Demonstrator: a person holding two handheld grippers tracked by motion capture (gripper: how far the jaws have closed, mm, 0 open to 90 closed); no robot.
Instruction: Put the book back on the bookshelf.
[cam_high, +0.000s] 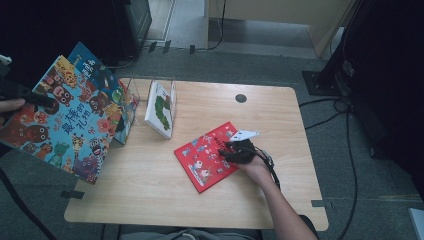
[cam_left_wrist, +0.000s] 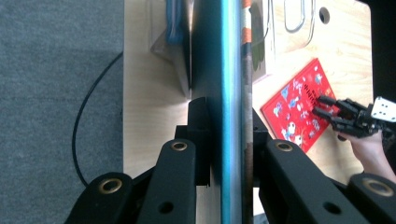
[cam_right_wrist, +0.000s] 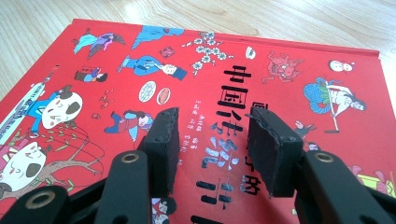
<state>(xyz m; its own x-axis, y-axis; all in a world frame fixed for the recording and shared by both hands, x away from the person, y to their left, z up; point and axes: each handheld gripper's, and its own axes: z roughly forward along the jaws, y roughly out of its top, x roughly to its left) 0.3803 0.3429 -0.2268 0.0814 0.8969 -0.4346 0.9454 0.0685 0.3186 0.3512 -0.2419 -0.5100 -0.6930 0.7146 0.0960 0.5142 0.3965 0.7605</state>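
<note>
A large picture book (cam_high: 65, 120) with a cover full of cartoon animals hangs tilted in the air off the table's left edge. My left gripper (cam_high: 47, 101) is shut on its edge. In the left gripper view the jaws clamp the book's teal edge (cam_left_wrist: 231, 70) at my left gripper (cam_left_wrist: 229, 135). A red picture book (cam_high: 202, 157) lies flat on the table right of centre. My right gripper (cam_high: 229, 150) rests over its right part, open, with nothing between the jaws. In the right gripper view the red cover (cam_right_wrist: 140, 70) lies under my right gripper (cam_right_wrist: 212, 135).
A clear book stand (cam_high: 145, 87) at the table's back left holds a white book with a green caterpillar (cam_high: 160, 107). A blue book (cam_high: 92, 67) leans behind the lifted one. The wooden table (cam_high: 150, 190) has a round cable hole (cam_high: 241, 98). Cables run over the floor.
</note>
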